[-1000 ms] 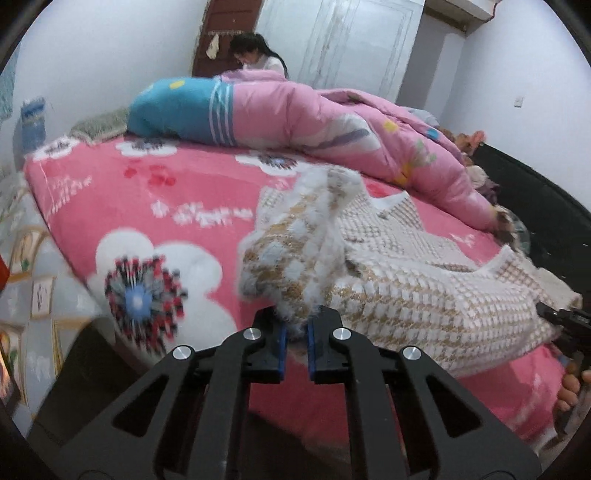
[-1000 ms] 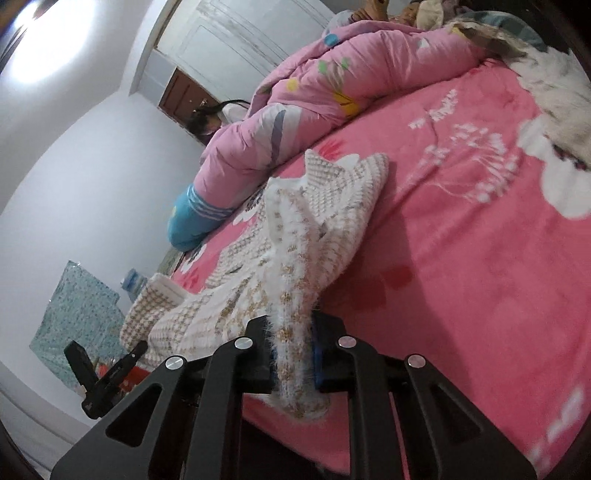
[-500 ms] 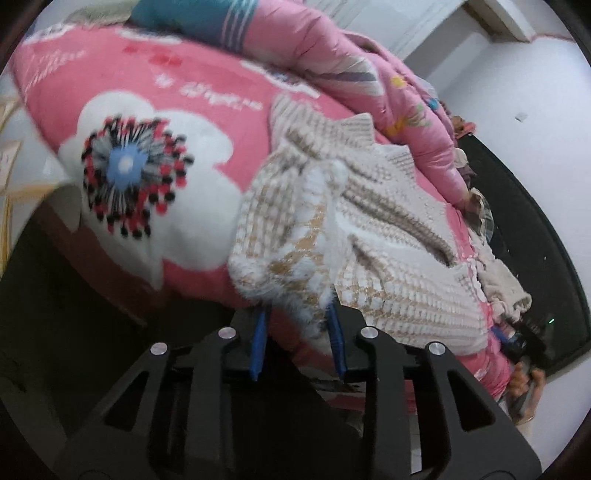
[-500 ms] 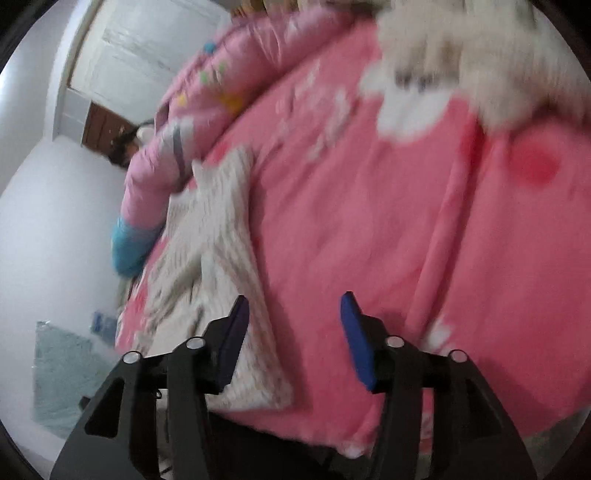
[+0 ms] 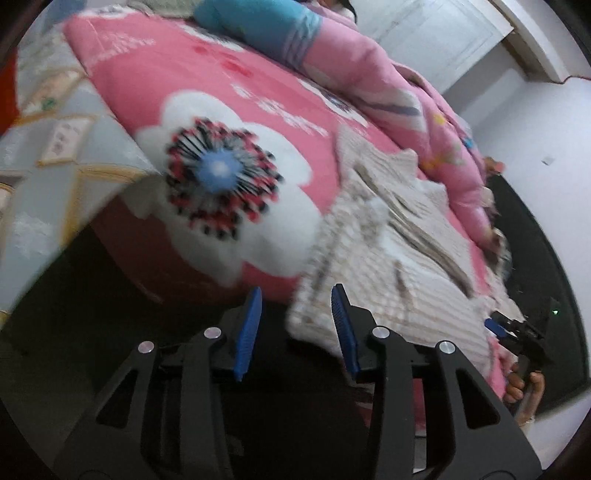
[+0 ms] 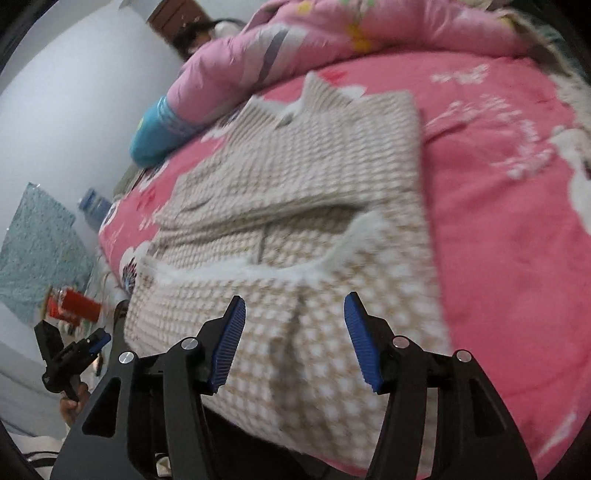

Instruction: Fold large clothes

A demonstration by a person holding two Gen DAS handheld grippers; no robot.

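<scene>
A beige and white checked knit garment (image 6: 295, 206) lies folded on the pink flowered bed cover (image 6: 498, 184), its near edge hanging over the bed's front edge. In the left wrist view the same garment (image 5: 399, 254) lies to the right. My left gripper (image 5: 295, 321) hovers at the garment's near left corner with its jaws opening; the corner sits just inside the right pad and neither pad presses it. My right gripper (image 6: 295, 332) is over the garment's near edge, jaws opening, with the cloth below them and nothing pinched. Each gripper shows in the other's view, the left gripper (image 6: 72, 350) and the right gripper (image 5: 517, 332).
A rolled pink and blue quilt (image 5: 332, 62) lies along the far side of the bed. A person (image 6: 195, 33) sits behind it. A patterned sheet (image 5: 55, 147) hangs at the bed's left side. A red object (image 6: 74, 306) and a blue bottle (image 6: 92, 203) stand on the floor.
Both grippers were shut on the lifted garment edge a second ago. They have let it go and opened, and the garment has dropped flat onto the bed. Both hands have come down toward the near edge.
</scene>
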